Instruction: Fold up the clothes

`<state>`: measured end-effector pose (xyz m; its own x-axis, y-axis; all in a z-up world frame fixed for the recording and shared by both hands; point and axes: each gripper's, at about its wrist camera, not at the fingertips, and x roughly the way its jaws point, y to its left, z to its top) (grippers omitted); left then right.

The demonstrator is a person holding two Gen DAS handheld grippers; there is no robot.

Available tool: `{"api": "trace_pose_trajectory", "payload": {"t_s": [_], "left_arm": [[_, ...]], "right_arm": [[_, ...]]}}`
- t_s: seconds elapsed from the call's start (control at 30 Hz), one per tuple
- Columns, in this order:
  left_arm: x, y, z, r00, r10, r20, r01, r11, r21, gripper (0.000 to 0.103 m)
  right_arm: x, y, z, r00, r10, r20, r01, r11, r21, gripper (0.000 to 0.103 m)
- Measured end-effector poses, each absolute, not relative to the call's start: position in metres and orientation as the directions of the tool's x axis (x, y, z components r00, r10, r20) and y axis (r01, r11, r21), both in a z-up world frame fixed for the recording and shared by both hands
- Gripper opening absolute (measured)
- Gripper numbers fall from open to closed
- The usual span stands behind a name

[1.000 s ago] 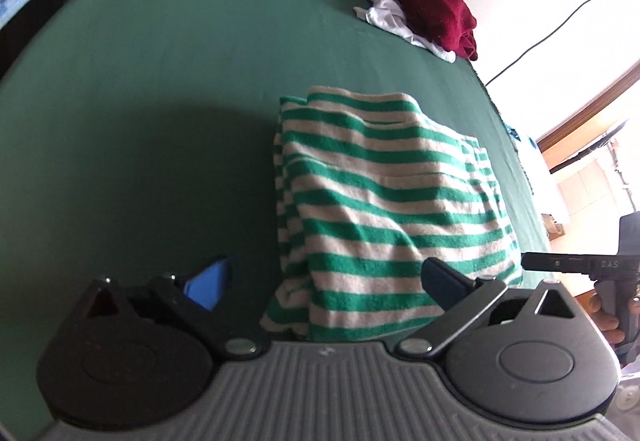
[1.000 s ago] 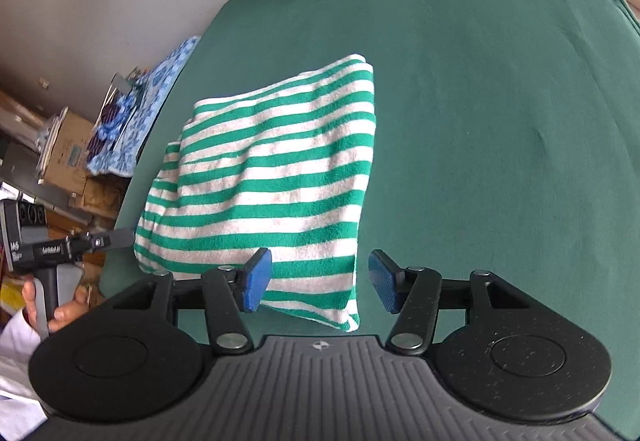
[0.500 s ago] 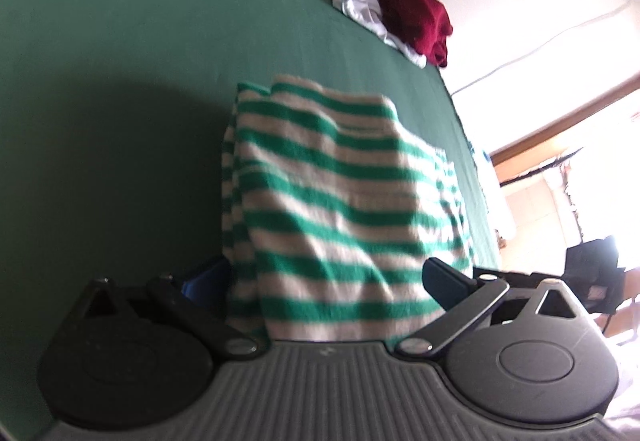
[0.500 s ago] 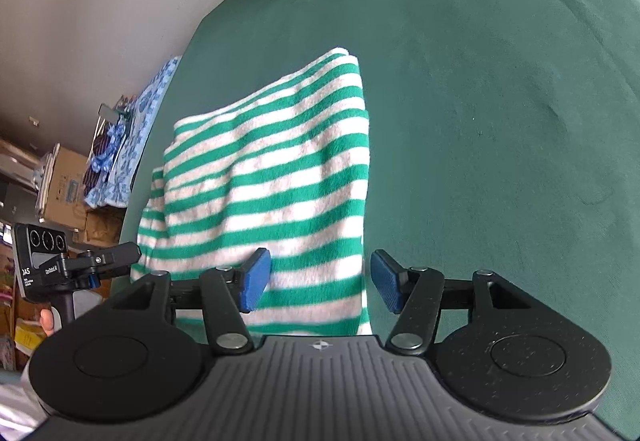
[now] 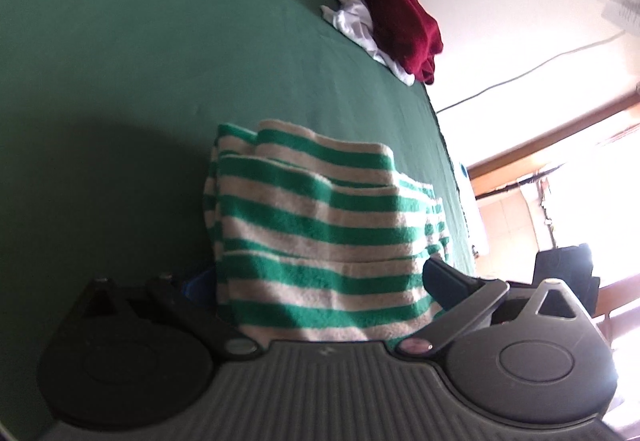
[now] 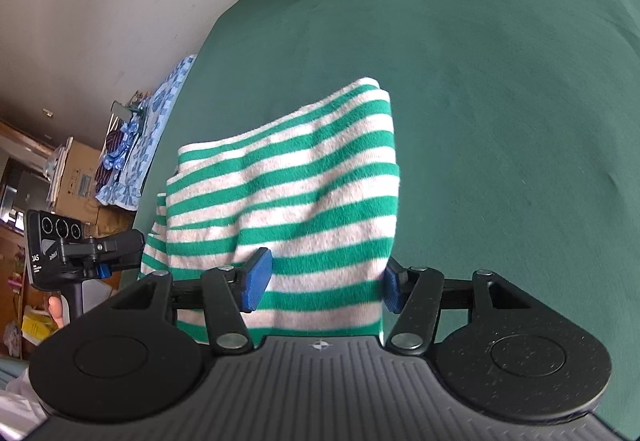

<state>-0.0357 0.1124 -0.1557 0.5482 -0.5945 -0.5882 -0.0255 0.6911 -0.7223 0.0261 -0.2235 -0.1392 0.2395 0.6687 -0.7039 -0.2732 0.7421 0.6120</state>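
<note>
A folded green-and-white striped sweater [image 5: 320, 237] lies on a dark green bed [image 5: 140, 61], its near edge drawn in between both sets of tongs. The left tongs [image 5: 316, 289] stand spread wide, the sweater's end filling the gap between the blue pads; the left pad is mostly hidden behind the cloth. The right tongs [image 6: 324, 281] are also spread, with the striped fabric [image 6: 288, 201] lying between the two blue pads, neither pad squeezing it. In the right wrist view the other gripper's handle shows at the left edge, a hand [image 6: 56, 311] around it. At the far side of the bed sits a heap of dark red clothing [image 5: 400, 21] on white cloth [image 5: 356, 21].
</note>
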Motion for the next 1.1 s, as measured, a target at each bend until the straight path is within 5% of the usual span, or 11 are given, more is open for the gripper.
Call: {"api": "trace_pose_trajectory", "payload": {"t_s": [0.43,0.87,1.1], "left_arm": [[-0.031,0.109,-0.158,0.551,-0.599,-0.581,-0.030,0.682,-0.731,0.102],[-0.036,0.099,-0.156,0.585,-0.556,-0.590,-0.018,0.719,-0.695,0.100],[-0.042,0.105,-0.156,0.600,-0.539,-0.591,-0.031,0.723,-0.690,0.087]], "right_arm": [[0.041,-0.215,-0.138,0.214,0.693,-0.688,-0.333,0.714,0.616,0.062],[0.038,-0.213,-0.136,0.228,0.673,-0.704,-0.357,0.730,0.583,0.052],[0.034,-0.208,-0.134,0.244,0.659,-0.712,-0.380,0.740,0.554,0.053]]}}
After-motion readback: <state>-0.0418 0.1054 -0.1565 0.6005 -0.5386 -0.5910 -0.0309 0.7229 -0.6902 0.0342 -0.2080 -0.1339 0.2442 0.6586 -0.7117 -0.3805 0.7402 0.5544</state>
